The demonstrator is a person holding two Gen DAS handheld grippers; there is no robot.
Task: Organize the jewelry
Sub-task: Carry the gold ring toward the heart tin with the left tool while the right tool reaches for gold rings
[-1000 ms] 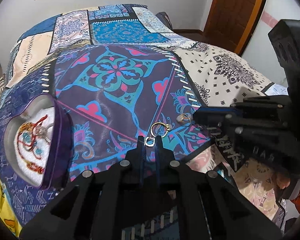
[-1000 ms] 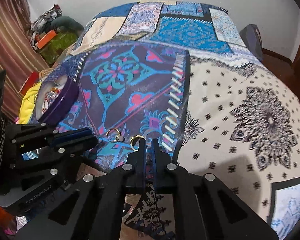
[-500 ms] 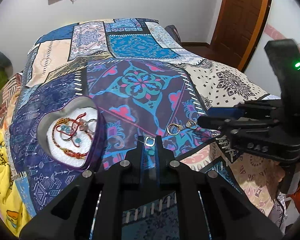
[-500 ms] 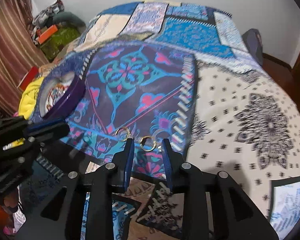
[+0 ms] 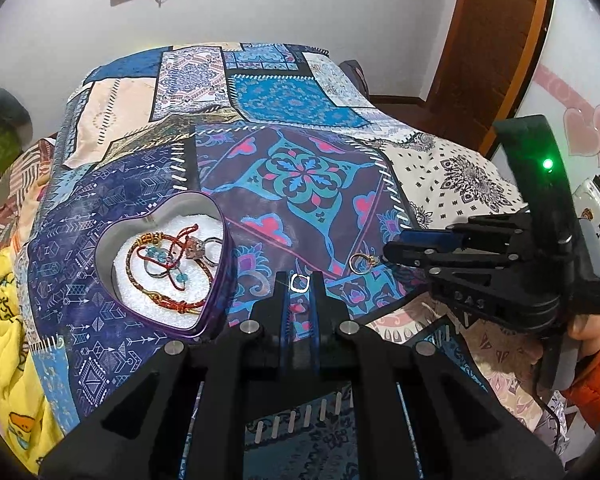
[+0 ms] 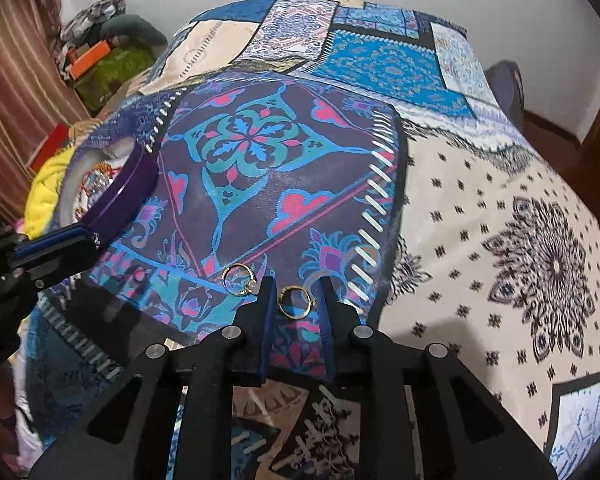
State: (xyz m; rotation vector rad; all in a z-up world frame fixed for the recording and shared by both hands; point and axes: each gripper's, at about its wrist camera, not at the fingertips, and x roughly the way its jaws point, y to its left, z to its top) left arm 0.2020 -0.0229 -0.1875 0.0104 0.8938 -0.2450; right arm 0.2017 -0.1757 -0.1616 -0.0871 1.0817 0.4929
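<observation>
A patchwork bedspread (image 5: pixel 300 184) mixes deep purple panels with teal, blue and pink floral motifs, navy patches with white arrows, bright blue ornamental squares, and cream sections dotted with black mandalas. A heart-shaped tin with a violet wall (image 5: pixel 216 280) has a white lining, holding red and gold cord bracelets with turquoise beads (image 5: pixel 168 268). 2 thin gold rings (image 6: pixel 295 301) lie on the purple cloth. A crumpled yellow blanket (image 5: pixel 4 340) sits beside a brown wooden door (image 5: pixel 488 48) and pale grey walls.
</observation>
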